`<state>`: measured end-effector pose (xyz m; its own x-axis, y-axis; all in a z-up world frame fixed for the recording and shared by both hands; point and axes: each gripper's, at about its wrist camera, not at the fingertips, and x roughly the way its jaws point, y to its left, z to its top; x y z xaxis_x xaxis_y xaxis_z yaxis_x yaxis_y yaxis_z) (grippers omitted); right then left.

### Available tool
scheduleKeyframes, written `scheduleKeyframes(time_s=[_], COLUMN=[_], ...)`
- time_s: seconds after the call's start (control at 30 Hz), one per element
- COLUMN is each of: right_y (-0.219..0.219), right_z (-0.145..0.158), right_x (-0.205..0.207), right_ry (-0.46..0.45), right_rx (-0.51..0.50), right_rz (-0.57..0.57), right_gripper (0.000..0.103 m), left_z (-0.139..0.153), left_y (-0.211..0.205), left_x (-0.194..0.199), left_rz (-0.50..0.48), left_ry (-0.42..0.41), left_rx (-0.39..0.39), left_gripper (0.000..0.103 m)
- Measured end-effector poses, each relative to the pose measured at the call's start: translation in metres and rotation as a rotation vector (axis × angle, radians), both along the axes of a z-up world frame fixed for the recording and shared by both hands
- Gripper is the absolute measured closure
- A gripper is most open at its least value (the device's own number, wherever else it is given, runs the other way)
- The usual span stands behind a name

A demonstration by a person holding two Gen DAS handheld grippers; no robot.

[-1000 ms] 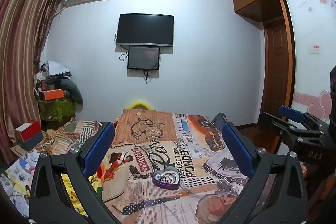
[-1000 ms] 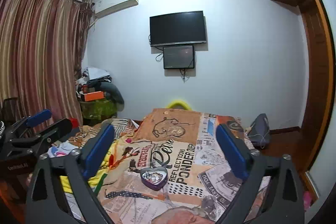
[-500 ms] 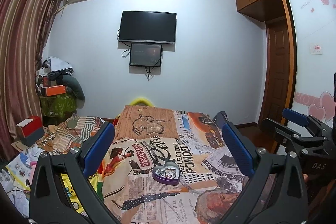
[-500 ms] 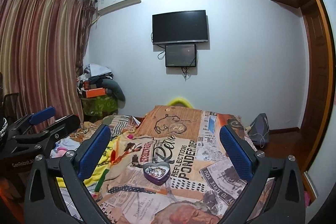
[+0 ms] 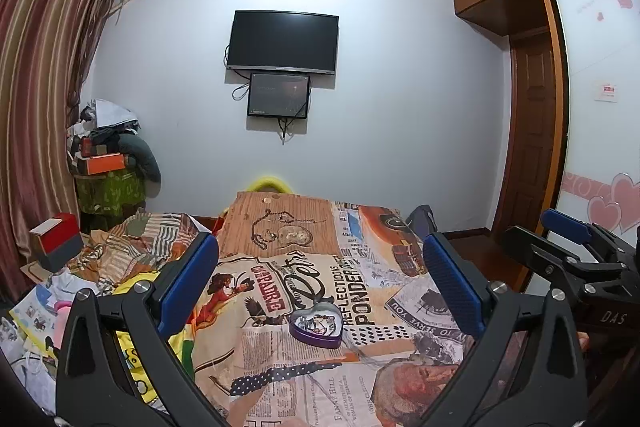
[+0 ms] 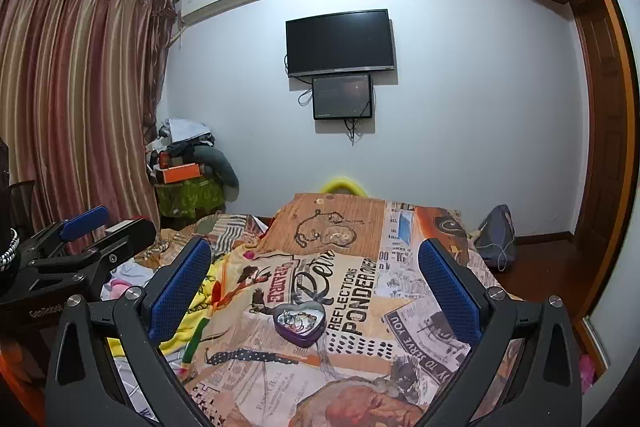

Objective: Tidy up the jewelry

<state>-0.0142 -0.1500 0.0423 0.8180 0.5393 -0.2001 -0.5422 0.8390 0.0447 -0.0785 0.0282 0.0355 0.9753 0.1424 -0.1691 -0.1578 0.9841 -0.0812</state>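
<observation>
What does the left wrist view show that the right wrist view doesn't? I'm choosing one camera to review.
Only the left wrist view shows the red box and the heart-decorated sliding door. Only the right wrist view shows the dark bag on the floor. Both share the purple heart-shaped tin holding jewelry, the necklace farther up the printed bedspread, the wall TV, and open, empty grippers: left gripper, right gripper.
</observation>
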Motion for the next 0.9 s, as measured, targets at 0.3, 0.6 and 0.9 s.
scheduleKeyframes(time_s=[0.3, 0.6, 0.9], right_y=[-0.0012, -0.0027, -0.0020], right_z=[-0.0001, 0.0018, 0.0011], right_x=[0.0026, 0.0013, 0.0020], right_ry=[0.017, 0.019, 0.023], right_rx=[0.003, 0.004, 0.001], right_rz=[0.002, 0.002, 0.002], right_gripper=[0.000, 0.000, 0.000], left_z=[-0.0021, -0.0024, -0.0031], left_y=[0.0010, 0.0024, 0.0048], left_x=[0.0050, 0.0064, 0.0080], left_rz=[0.004, -0.005, -0.042], left_ry=[0.011, 0.013, 0.016], left_rx=[-0.006, -0.012, -0.024], left_gripper=[0.001, 0.000, 0.001])
